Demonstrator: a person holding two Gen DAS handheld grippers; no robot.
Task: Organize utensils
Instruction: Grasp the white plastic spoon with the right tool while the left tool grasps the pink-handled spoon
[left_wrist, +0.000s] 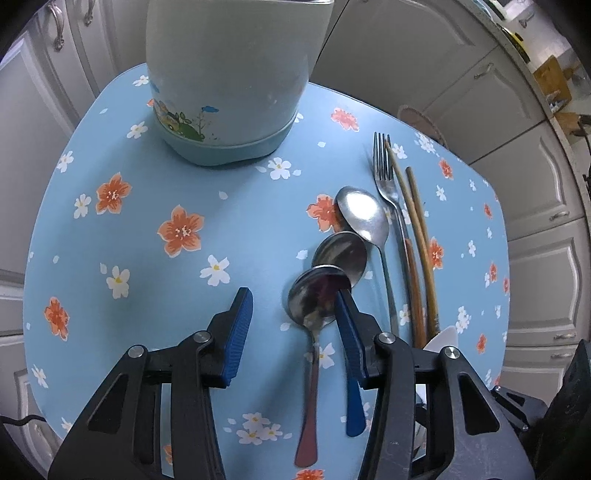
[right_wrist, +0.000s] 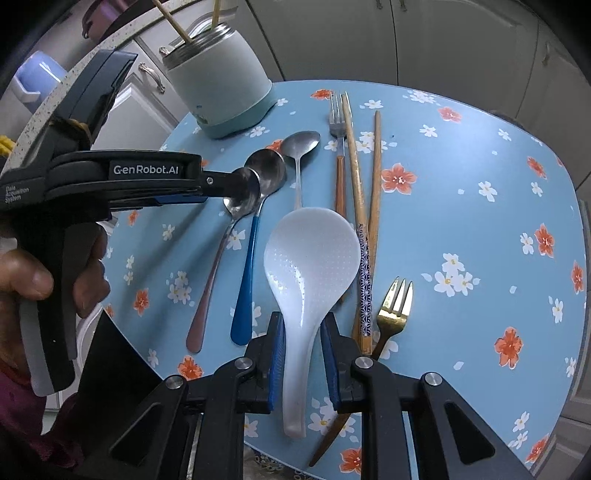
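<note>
Left wrist view first: our left gripper (left_wrist: 293, 317) stands with its jaws apart, straddling the bowl of the brown-handled spoon (left_wrist: 312, 306), which lies on the flowered table (left_wrist: 147, 229). The right pad sits against the spoon's rim; the left pad is well clear, so nothing is gripped yet. To do this well, we judge we should centre on the neck just below the bowl and close there, since the bowl overlaps the blue-handled spoon (left_wrist: 341, 254) beside it and could drag it along. Behind it lies a plain steel spoon (left_wrist: 364, 214), then a fork (left_wrist: 386, 181) and chopsticks (left_wrist: 417, 221). The pale green holder (left_wrist: 229, 85) stands at the far edge, close ahead.

Right wrist view: our right gripper (right_wrist: 303, 354) is narrowed onto the handle of the white rice paddle (right_wrist: 312, 258), both pads touching it, so we read it as held. The holder (right_wrist: 221, 81) already carries two sticks and stands across the table, past the left gripper (right_wrist: 236, 184), which is in the way; one hand should go first. A gold fork (right_wrist: 397, 306) and patterned chopsticks (right_wrist: 364, 258) lie just beside the paddle and could be nudged on lifting.
</note>
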